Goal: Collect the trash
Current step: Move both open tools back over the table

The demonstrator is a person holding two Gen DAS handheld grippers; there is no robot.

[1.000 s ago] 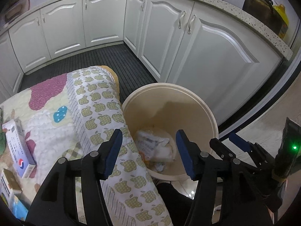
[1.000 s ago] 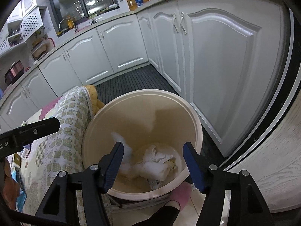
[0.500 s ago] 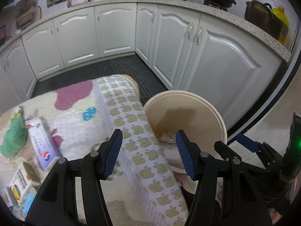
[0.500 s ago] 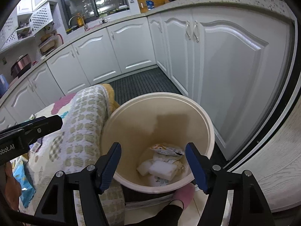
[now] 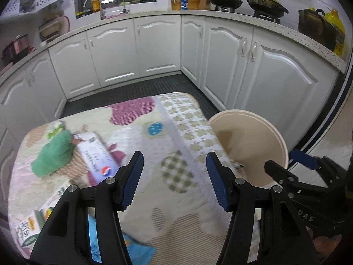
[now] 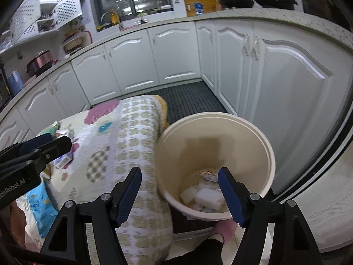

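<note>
A table covered by a quilted cloth with pink, teal and checked patches is seen in a kitchen lined with white cabinets under a speckled countertop, above a dark ribbed floor mat. A cream waste bin stands on the floor just beside the table's edge; crumpled white trash and a small printed wrapper are seen at its bottom. On the cloth are found a green crumpled cloth, a long white box touching it, a small carton nearer the edge and a blue packet (all blurred). The left gripper is held over the cloth with its jaws spread and nothing between them. The right gripper is held above the bin's rim, its jaws having just been opening, with nothing gripped. A pink slipper is seen below the bin.
</note>
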